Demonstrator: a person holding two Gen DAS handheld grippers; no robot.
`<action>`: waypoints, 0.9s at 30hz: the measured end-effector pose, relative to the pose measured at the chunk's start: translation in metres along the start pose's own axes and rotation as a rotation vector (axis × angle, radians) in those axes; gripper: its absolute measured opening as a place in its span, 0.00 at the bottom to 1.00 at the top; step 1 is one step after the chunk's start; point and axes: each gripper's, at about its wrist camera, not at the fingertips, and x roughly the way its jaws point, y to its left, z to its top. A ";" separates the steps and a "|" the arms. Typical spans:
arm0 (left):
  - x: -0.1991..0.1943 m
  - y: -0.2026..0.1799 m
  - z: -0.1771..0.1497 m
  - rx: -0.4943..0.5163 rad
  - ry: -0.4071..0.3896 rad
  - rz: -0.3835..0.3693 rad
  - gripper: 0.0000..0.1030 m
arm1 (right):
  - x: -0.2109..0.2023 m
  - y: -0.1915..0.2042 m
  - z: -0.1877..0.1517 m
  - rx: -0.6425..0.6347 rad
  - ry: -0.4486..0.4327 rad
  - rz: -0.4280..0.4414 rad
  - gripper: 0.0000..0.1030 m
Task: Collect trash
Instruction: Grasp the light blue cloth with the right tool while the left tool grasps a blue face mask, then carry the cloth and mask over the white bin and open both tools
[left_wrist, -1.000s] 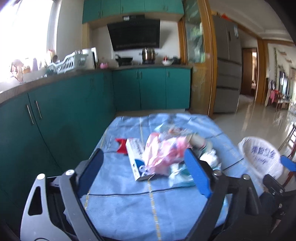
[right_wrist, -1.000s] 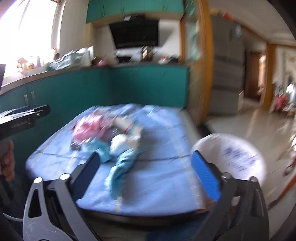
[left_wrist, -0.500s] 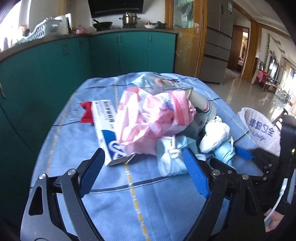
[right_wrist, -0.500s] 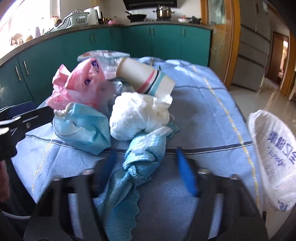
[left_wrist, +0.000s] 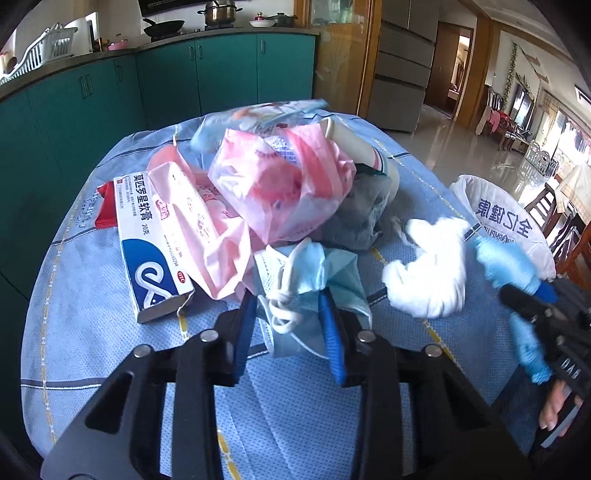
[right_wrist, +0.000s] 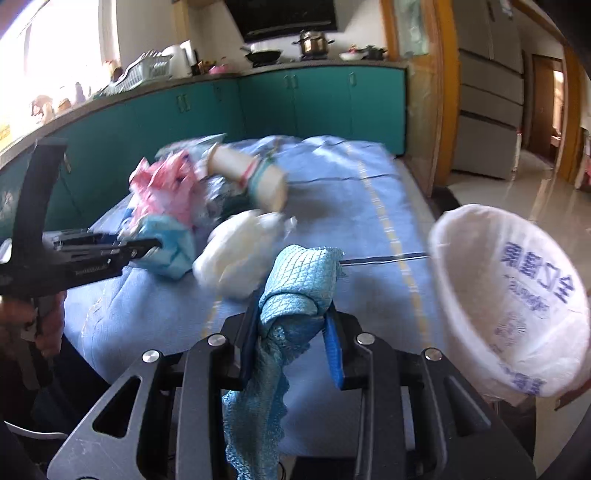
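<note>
While jaws close, white bag-lined bin (right_wrist: 509, 295) gapes beside table (right_wrist: 369, 206).

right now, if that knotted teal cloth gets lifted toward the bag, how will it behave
The teal cloth will likely stay floppy: its loose tail already hangs limp below the right gripper, whose jaws are closing on it. It looks light. The knot probably gives a firm, non-slip hold, though the tail may drag or snag.
</note>
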 end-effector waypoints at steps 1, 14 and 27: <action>-0.002 0.000 -0.001 0.001 -0.003 0.002 0.29 | -0.005 -0.005 0.000 0.010 -0.016 -0.013 0.31; -0.077 -0.004 0.010 -0.015 -0.150 -0.036 0.17 | -0.036 -0.061 0.006 0.064 -0.156 -0.135 0.31; -0.074 -0.124 0.069 0.126 -0.311 -0.215 0.17 | -0.095 -0.144 -0.005 0.147 -0.260 -0.374 0.31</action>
